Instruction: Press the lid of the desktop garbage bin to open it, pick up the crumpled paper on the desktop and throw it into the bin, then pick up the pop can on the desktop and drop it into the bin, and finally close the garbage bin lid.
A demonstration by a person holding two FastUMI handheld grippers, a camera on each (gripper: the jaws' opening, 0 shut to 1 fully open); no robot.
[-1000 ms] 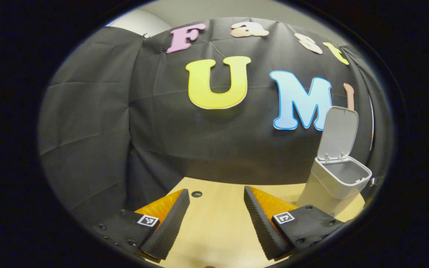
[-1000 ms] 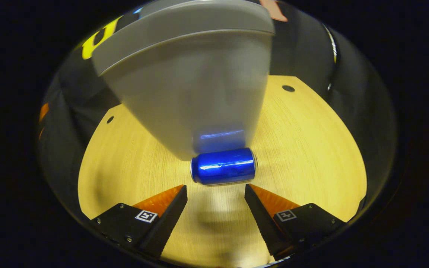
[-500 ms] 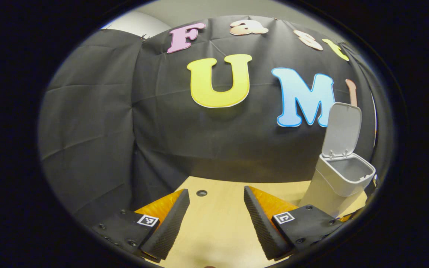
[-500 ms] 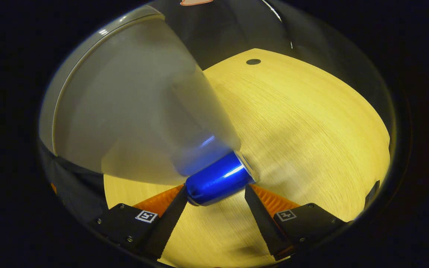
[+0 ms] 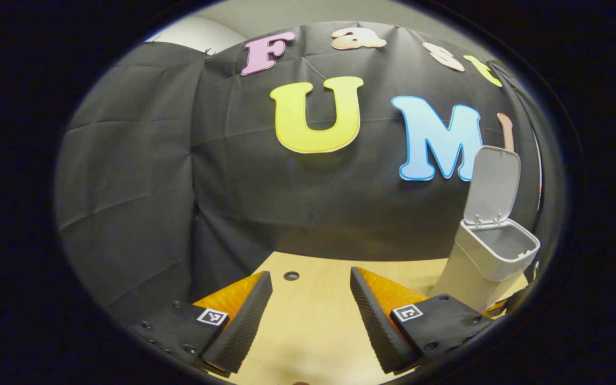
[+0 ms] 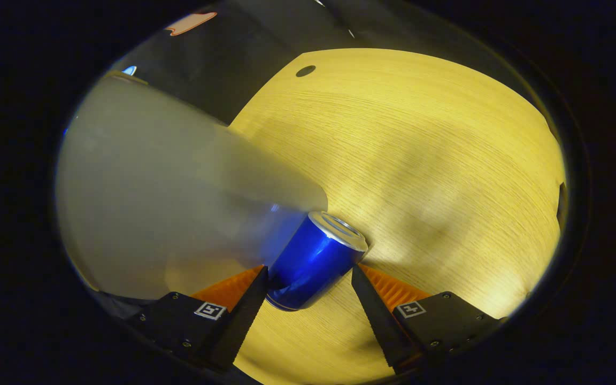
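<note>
Bin (image 5: pixel 492 256) stands at the right of the left gripper view with its lid (image 5: pixel 492 182) up, and the left gripper (image 5: pixel 308 310) hangs wide open and empty over the surface (image 5: pixel 313 331), as it did a second ago. Rightward, the right gripper (image 6: pixel 308 299) has closed the gap to the pop can (image 6: pixel 313 259): from well ahead, the can now lies between the spread fingers, near the left finger (image 6: pixel 244 307), against the bin's base, not yet clamped. Squeezing looks next
</note>
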